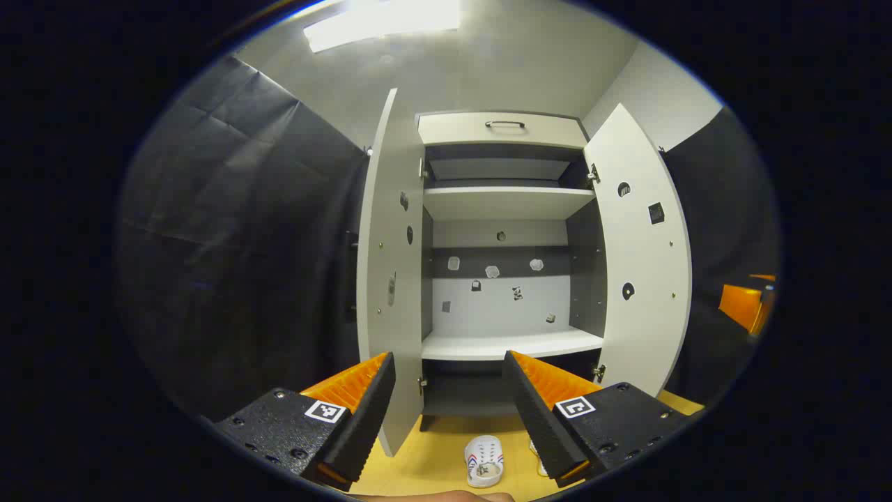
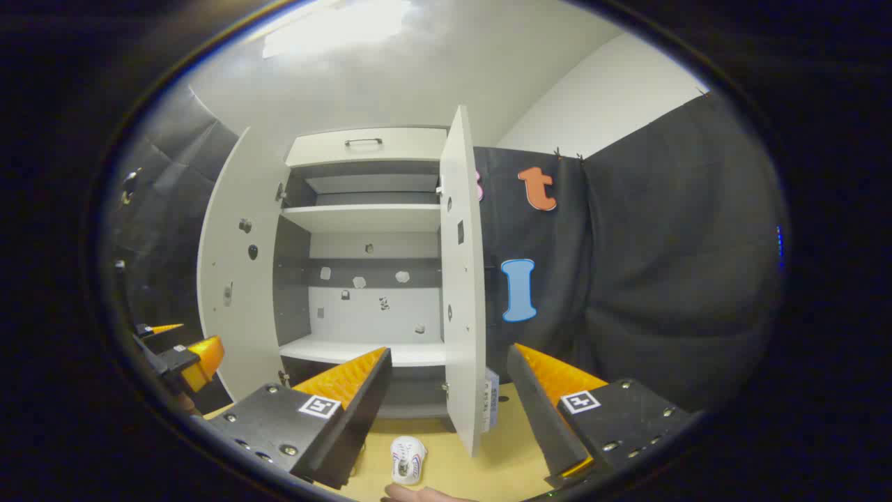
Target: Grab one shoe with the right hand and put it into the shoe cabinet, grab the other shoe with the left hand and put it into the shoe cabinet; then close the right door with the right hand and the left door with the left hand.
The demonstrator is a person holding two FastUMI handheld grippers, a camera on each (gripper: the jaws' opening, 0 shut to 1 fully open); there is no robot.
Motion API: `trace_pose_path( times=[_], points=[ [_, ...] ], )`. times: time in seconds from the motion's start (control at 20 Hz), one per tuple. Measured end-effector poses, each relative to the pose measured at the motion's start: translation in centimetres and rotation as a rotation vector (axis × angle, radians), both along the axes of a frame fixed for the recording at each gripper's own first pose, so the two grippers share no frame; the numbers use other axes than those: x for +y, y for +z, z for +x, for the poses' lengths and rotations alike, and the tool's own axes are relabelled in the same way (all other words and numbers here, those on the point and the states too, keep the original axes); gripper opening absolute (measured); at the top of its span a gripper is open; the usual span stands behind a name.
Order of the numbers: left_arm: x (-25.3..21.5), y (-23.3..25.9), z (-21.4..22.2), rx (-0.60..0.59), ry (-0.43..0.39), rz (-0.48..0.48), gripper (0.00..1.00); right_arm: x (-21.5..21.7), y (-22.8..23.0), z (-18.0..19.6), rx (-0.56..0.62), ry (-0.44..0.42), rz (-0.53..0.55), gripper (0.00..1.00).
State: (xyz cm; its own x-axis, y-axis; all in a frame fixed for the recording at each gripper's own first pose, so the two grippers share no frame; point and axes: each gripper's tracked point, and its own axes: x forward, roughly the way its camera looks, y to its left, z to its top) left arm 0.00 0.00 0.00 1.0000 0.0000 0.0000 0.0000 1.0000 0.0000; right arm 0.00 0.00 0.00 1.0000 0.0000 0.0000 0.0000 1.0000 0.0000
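The white shoe cabinet (image 1: pixel 503 202) stands ahead with both doors swung wide. Its left door (image 1: pixel 390 279) and right door (image 1: pixel 644 265) flank bare shelves. Two white shoes lie on the floor in front. One shoe (image 1: pixel 483 460) lies between my left gripper's fingers in the image, and the other shoe (image 1: pixel 536 457) peeks out beside the right finger. My left gripper (image 1: pixel 447 357) is open, well above them, holding nothing. The right gripper view shows the cabinet (image 2: pixel 362 217), its right door (image 2: pixel 463 279) edge-on and one shoe (image 2: pixel 408 459). My right gripper (image 2: pixel 448 351) is open and empty.
Black cloth walls close in on both sides. The floor (image 1: pixel 432 460) is pale wood. The right gripper (image 1: pixel 749 307) shows at the far right of the left gripper view, the left gripper (image 2: pixel 181 359) at the far left of the right gripper view. A paper tag (image 2: pixel 490 401) hangs by the right door's foot.
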Motion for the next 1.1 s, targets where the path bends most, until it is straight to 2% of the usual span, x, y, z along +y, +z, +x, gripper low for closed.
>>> trace_pose_path(
  times=[0.15,0.2,0.25,0.5,0.55,0.65,0.7,0.9,0.95,1.0,1.1],
  points=[
    [0.2,1.3,1.7,-0.006,0.002,0.007,0.93,-1.2,0.5,-0.6,-0.001,-0.009,0.020,0.99],
    [0.0,1.2,2.1,0.011,-0.013,0.002,0.98,-1.5,0.7,-0.7,-0.004,-0.011,0.019,0.95],
    [0.1,0.9,2.4,0.033,-0.023,-0.003,0.93,-1.7,0.7,-0.8,-0.009,-0.011,0.014,0.95],
    [0.9,0.0,2.9,0.055,-0.041,-0.016,0.94,-2.4,-0.1,-0.6,-0.003,-0.024,-0.019,0.94],
    [1.1,-0.2,2.8,0.064,-0.037,-0.020,0.94,-2.4,-0.6,-0.6,0.011,-0.024,-0.023,1.00],
    [1.5,-0.4,2.8,0.065,-0.039,-0.018,0.94,-2.2,-0.8,-0.4,0.025,-0.019,-0.017,0.99],
    [1.7,-0.5,2.7,0.059,-0.039,-0.020,0.93,-1.9,-0.8,-0.4,0.025,-0.013,-0.012,0.95],
    [3.2,-0.3,2.2,0.034,-0.029,-0.025,0.92,-1.0,-1.3,-0.1,0.029,-0.004,-0.026,0.95],
    [3.6,-0.1,2.2,0.026,-0.021,-0.021,0.92,-0.7,-1.6,0.1,0.033,-0.002,-0.032,0.99],
    [4.2,-0.1,2.1,0.023,-0.009,-0.008,0.92,-0.3,-1.8,0.2,0.037,0.004,-0.036,0.95],
    [4.6,-0.1,1.9,0.021,-0.004,-0.002,0.92,0.5,-2.6,0.8,0.051,0.015,-0.044,0.95]
  ],
)
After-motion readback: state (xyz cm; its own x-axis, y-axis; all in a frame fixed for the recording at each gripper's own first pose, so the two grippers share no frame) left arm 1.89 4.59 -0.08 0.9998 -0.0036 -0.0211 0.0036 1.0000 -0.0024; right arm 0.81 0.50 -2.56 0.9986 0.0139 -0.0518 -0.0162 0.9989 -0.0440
